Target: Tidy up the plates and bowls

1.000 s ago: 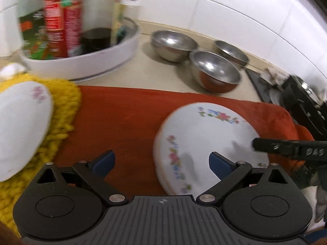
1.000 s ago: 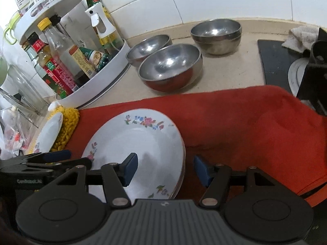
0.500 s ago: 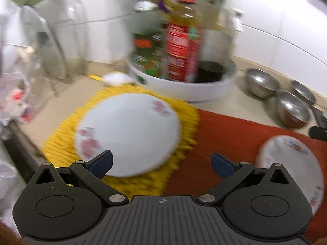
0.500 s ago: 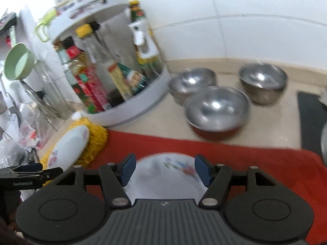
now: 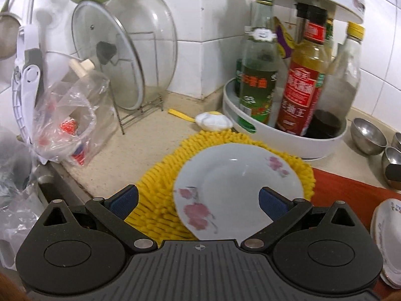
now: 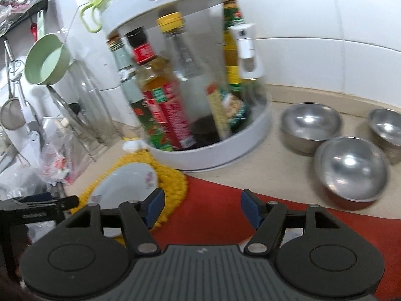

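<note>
A white plate with pink flowers (image 5: 238, 188) lies on a yellow shaggy mat (image 5: 160, 195); it also shows in the right wrist view (image 6: 127, 178). My left gripper (image 5: 198, 202) is open and empty, just above the plate's near edge. A stack of flowered plates (image 5: 386, 235) sits on the red cloth (image 5: 351, 190) at the far right. My right gripper (image 6: 201, 207) is open and empty above the red cloth (image 6: 215, 195). Three steel bowls (image 6: 351, 170) stand on the counter to its right.
A white turntable rack of sauce bottles (image 5: 288, 110) stands behind the mat, also in the right wrist view (image 6: 200, 125). A glass lid in a wire rack (image 5: 120, 57), a plastic bag (image 5: 70, 120) and a small white object (image 5: 213, 121) are at the left.
Both grippers have swung left, away from the flowered plates on the red cloth. The left gripper now hangs over the plate on the yellow mat. Both stay open.
</note>
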Action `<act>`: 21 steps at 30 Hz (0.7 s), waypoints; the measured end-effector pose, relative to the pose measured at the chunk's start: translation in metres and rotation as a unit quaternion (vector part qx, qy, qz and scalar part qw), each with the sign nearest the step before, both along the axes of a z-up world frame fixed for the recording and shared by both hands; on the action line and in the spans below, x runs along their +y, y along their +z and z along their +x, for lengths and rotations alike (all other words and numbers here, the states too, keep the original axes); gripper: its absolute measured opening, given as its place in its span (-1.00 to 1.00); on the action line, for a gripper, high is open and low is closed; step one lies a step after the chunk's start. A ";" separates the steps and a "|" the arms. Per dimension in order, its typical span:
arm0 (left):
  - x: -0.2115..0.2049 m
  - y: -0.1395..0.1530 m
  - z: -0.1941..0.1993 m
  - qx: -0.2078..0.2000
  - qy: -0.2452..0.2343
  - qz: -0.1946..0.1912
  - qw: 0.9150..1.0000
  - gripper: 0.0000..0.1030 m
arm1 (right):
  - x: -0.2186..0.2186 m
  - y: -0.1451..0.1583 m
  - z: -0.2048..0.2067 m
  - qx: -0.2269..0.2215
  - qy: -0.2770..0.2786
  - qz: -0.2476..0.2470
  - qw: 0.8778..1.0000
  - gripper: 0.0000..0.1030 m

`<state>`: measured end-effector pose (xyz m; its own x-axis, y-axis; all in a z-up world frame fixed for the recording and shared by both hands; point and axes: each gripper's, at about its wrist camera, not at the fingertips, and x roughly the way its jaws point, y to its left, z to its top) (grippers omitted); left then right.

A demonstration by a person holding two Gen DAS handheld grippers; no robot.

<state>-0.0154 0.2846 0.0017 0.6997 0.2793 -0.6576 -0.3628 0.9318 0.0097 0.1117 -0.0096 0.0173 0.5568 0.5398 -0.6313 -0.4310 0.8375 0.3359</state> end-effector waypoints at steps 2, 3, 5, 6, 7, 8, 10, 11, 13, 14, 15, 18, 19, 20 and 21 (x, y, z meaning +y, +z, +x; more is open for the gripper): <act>0.010 -0.002 0.003 -0.002 -0.001 0.000 1.000 1.00 | 0.016 0.000 0.001 -0.004 0.004 -0.007 1.000 0.20; 0.015 -0.002 0.004 -0.001 -0.002 -0.001 1.000 1.00 | 0.023 -0.001 0.002 -0.004 0.005 -0.010 1.000 0.20; 0.026 -0.006 0.011 0.003 -0.004 -0.006 1.000 1.00 | 0.038 -0.002 0.006 -0.002 0.007 -0.014 1.000 0.20; 0.029 -0.007 0.011 0.006 -0.007 -0.008 1.000 1.00 | 0.044 -0.004 0.007 0.002 0.006 -0.016 1.000 0.20; 0.032 -0.009 0.013 0.009 -0.008 -0.007 1.000 1.00 | 0.051 -0.007 0.009 0.006 0.006 -0.015 1.000 0.20; 0.035 -0.012 0.016 0.011 -0.011 -0.007 1.000 1.00 | 0.056 -0.010 0.010 0.012 0.005 -0.013 1.000 0.20; 0.041 -0.016 0.019 0.013 -0.017 -0.014 1.000 1.00 | 0.067 -0.016 0.011 0.020 0.002 -0.007 1.000 0.21; 0.044 -0.018 0.021 0.014 -0.021 -0.020 0.999 1.00 | 0.071 -0.018 0.011 0.021 0.001 -0.004 1.000 0.21; 0.048 -0.022 0.024 0.015 -0.029 -0.028 0.999 1.00 | 0.081 -0.024 0.010 0.024 0.004 -0.001 1.000 0.21; 0.050 -0.024 0.025 0.015 -0.034 -0.031 0.999 1.00 | 0.085 -0.026 0.011 0.028 0.005 -0.004 1.000 0.22; 0.052 -0.025 0.026 0.014 -0.038 -0.034 0.999 1.00 | 0.090 -0.028 0.011 0.031 0.006 -0.008 0.999 0.22; 0.055 -0.029 0.031 0.011 -0.051 -0.040 0.998 1.00 | 0.102 -0.035 0.013 0.038 0.006 -0.014 0.999 0.22; 0.056 -0.030 0.033 0.013 -0.055 -0.037 0.998 1.00 | 0.106 -0.037 0.014 0.040 0.005 -0.016 0.999 0.22; 0.056 -0.032 0.035 0.014 -0.059 -0.036 0.997 1.00 | 0.109 -0.038 0.015 0.043 0.005 -0.016 0.999 0.22; 0.057 -0.033 0.036 0.015 -0.063 -0.038 0.997 1.00 | 0.112 -0.040 0.016 0.047 0.006 -0.017 0.999 0.22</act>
<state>0.0207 0.3416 -0.0317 0.7059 0.1391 -0.6945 -0.2440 0.9683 -0.0542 0.1277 0.1021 -0.0225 0.4873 0.5242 -0.6984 -0.4089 0.8437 0.3479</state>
